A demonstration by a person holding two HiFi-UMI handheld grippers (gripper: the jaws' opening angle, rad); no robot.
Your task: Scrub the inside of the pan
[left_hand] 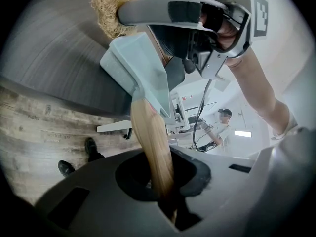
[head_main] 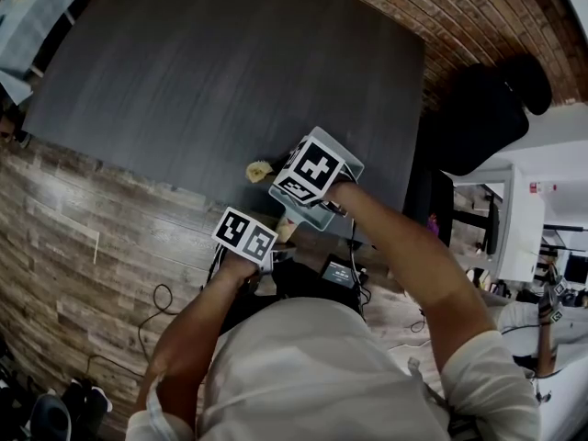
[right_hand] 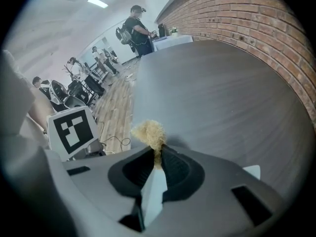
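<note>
Left gripper (left_hand: pixel 163 181): jaws clenched on tan wooden handle (left_hand: pixel 150 137) of pale blue-grey metal pan (left_hand: pixel 140 75). Pan held in air at near edge of dark grey wood-grain table (head_main: pixel 230 72), handle toward person. Straw-coloured fibrous scrubber (right_hand: pixel 149 132) pinched tight in right gripper (right_hand: pixel 157 157), just above pan, tuft poking past rim. Scrubber-to-pan contact not discernible. Red brick wall (head_main: pixel 441 16) at far right.

right tongs (right_hand: pixel 157 153) — clamped on tan scrub pad (right_hand: pixel 149 131) | dark table (right_hand: pixel 212 83) beneath | brick wall (right_hand: pixel 247 19) right
</note>
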